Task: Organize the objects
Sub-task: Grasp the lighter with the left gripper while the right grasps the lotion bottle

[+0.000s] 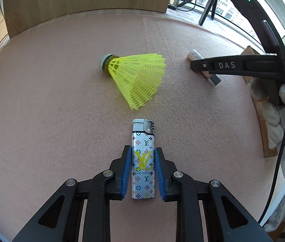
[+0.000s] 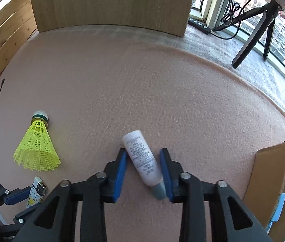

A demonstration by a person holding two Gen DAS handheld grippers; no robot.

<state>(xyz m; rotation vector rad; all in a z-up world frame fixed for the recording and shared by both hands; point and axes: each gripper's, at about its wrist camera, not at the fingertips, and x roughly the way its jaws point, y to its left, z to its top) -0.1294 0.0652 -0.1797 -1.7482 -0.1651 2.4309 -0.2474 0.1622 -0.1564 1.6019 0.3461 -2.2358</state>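
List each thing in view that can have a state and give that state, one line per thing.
lighter: flat on the mat, between the left gripper pads
tube: lying slanted, capped, between the right gripper pads
shuttlecock: on its side, untouched
cardboard box: open, at the mat's edge

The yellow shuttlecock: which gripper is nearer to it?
Left. The left gripper straddles the lighter lying just below the shuttlecock. The right gripper is off to the side, around the white tube, beyond open mat.
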